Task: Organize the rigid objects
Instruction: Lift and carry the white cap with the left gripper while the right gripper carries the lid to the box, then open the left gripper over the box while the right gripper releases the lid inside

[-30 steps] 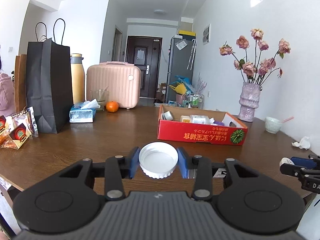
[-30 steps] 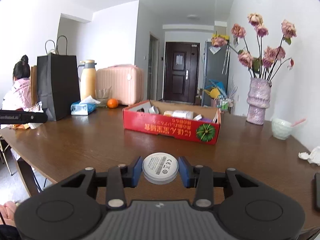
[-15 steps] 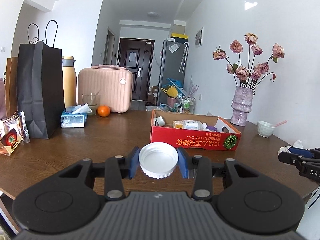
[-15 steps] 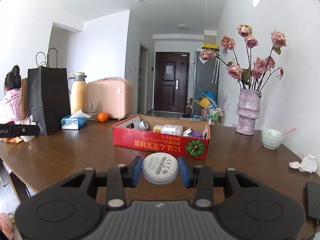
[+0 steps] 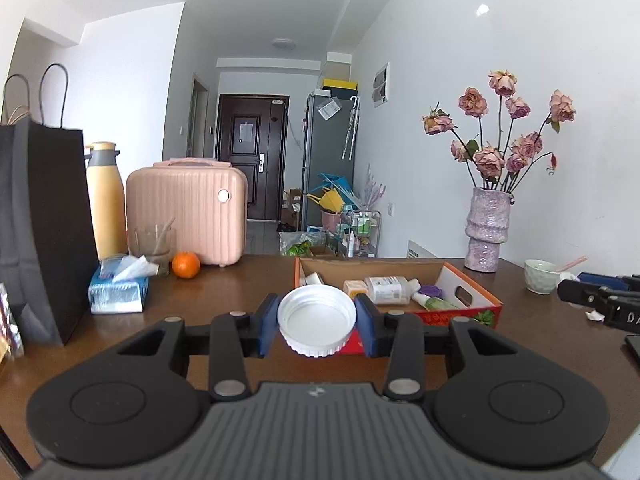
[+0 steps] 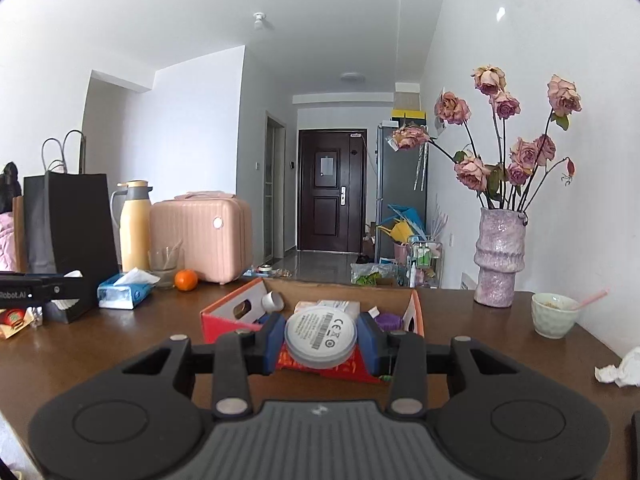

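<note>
The left gripper [image 5: 317, 326] holds a white lid [image 5: 317, 319] – the right gripper [image 6: 321, 343] holds a round grey puck [image 6: 321, 341] – both before the red box [image 5: 464, 314].

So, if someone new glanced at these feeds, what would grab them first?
Each claw grips a round thing up close: the left claw a white lid, the right claw a grey disc. Just beyond them sits the red box of small items, with the vase of roses at the table's far right.

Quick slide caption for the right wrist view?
Right claw grips a white disc before the red box on the table.
</note>
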A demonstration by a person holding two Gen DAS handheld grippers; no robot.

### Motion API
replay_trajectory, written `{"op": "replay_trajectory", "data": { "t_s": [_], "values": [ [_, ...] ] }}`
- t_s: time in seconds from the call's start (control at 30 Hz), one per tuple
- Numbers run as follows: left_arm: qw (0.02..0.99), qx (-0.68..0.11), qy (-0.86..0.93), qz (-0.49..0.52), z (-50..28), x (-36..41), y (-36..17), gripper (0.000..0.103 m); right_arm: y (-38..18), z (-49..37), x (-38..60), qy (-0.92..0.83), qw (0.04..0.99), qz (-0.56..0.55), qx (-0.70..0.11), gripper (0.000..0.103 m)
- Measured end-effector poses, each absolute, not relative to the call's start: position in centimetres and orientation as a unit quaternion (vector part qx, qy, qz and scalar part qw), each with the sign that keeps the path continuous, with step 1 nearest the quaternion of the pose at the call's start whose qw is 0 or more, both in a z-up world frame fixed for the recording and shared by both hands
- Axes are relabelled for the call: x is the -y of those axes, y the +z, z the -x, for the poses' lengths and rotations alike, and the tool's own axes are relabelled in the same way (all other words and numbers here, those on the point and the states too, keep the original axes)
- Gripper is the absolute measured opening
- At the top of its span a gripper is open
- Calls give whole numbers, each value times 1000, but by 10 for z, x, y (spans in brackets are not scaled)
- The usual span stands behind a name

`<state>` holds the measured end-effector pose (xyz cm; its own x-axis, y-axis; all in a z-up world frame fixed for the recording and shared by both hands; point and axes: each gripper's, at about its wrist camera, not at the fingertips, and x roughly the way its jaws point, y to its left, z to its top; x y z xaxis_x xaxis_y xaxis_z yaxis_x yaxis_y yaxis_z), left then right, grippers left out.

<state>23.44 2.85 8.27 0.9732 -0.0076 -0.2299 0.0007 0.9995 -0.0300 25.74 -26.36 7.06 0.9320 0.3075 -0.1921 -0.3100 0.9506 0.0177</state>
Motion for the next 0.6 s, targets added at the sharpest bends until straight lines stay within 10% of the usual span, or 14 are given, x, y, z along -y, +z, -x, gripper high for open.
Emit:
{"op": "replay_trajectory", "data": {
  "t_s": [0.6],
  "values": [
    [973, -219, -69, 23, -522, -25, 82, 41, 66, -532, 202, 196, 959, 3, -205, 39]
  ]
}}
